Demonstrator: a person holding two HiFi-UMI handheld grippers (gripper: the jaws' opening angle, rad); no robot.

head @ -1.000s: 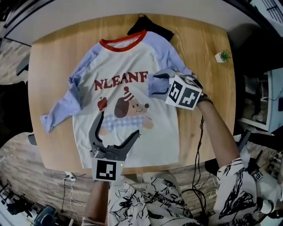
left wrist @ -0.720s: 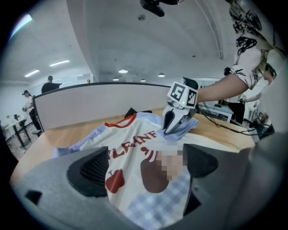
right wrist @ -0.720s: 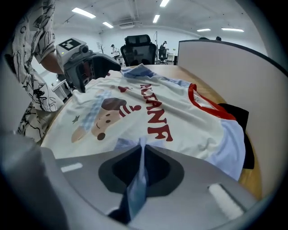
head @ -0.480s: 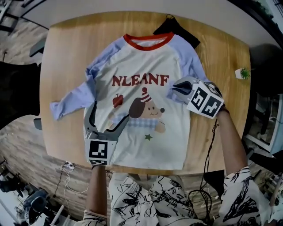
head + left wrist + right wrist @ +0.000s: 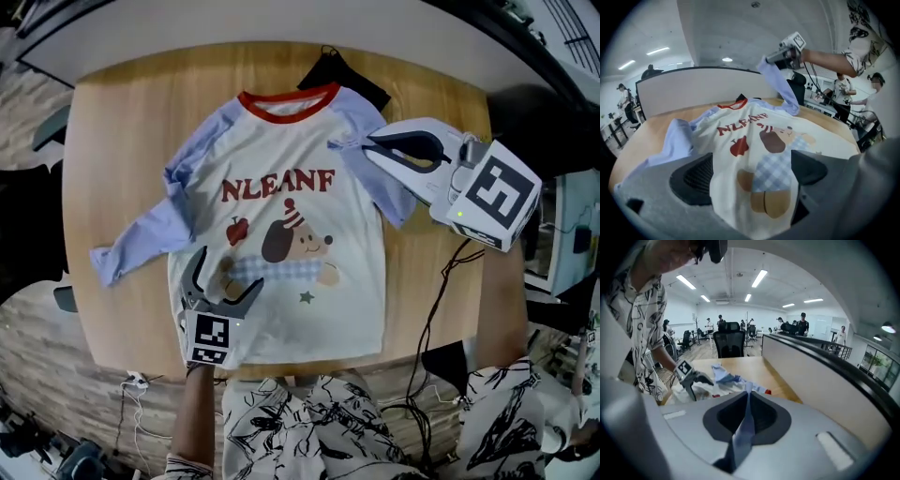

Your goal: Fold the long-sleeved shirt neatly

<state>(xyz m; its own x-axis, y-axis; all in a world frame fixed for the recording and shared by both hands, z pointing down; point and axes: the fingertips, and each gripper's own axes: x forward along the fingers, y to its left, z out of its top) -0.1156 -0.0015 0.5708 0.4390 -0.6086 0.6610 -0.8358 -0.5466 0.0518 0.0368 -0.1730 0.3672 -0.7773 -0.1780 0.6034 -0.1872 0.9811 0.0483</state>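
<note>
- Long-sleeved shirt [image 5: 281, 234] lies face up on the wooden table [image 5: 112, 141], collar away from the person, hem at the near edge. The body is mostly flat and the printed front is fully exposed.
- Right gripper [image 5: 368, 146]: jaws closed tight on a thin strip of blue cloth, the end of the right-hand sleeve [image 5: 380, 183]. The left gripper view shows this sleeve hanging up off the table from the raised gripper, over the shoulder area.
- Left gripper [image 5: 228, 272]: jaws wide apart, nothing pinched. It sits low over the hem on the left side of the shirt, with white cloth showing between the jaws. Contact with the cloth cannot be confirmed.
- The other sleeve [image 5: 141, 239] is spread out to the left on the table, somewhat rumpled.
- A dark piece of cloth [image 5: 342, 80] lies beyond the collar; it plays no part here.
- Judged step: first fold, bringing the right-hand sleeve in across the chest. No fold in the body yet, so this is an early stage.
- Next move calls for carrying the cuff inward, laying the sleeve straight and flat on the front, then opening the jaws only once the cloth is down.
- The left gripper could steady the hem so the body does not drag.
</note>
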